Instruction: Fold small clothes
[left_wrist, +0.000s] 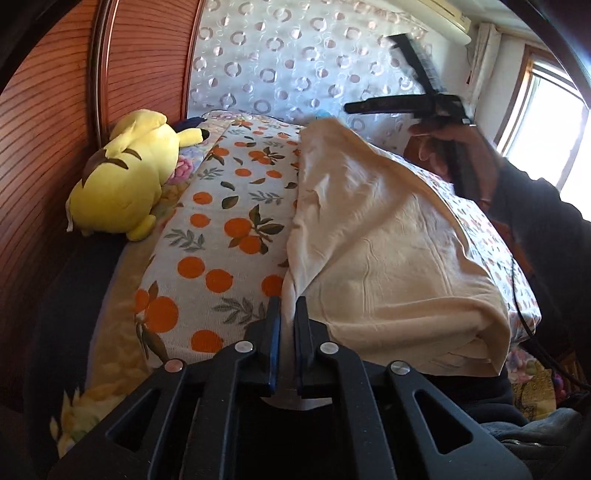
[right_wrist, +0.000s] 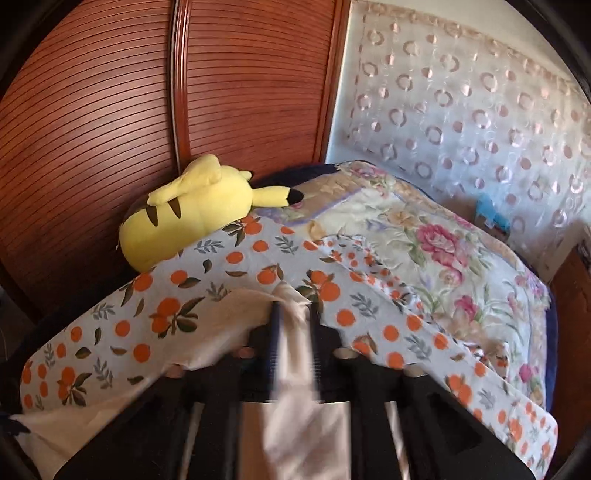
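A cream garment (left_wrist: 388, 240) lies partly lifted over the orange-print sheet (left_wrist: 221, 229) on the bed. My left gripper (left_wrist: 287, 306) is shut on the garment's near corner, with cloth pinched between the fingers. My right gripper (right_wrist: 294, 310) is shut on another edge of the same garment (right_wrist: 291, 354); this view is blurred by motion. In the left wrist view the right gripper (left_wrist: 402, 74) shows at the far right, held in a hand above the garment's far corner.
A yellow plush toy (left_wrist: 125, 177) lies at the bed's far left by the wooden slatted wardrobe (left_wrist: 55, 110). A floral quilt (right_wrist: 443, 251) covers the bed to the right. A patterned curtain (right_wrist: 461, 110) hangs behind. A window (left_wrist: 543, 122) is at the right.
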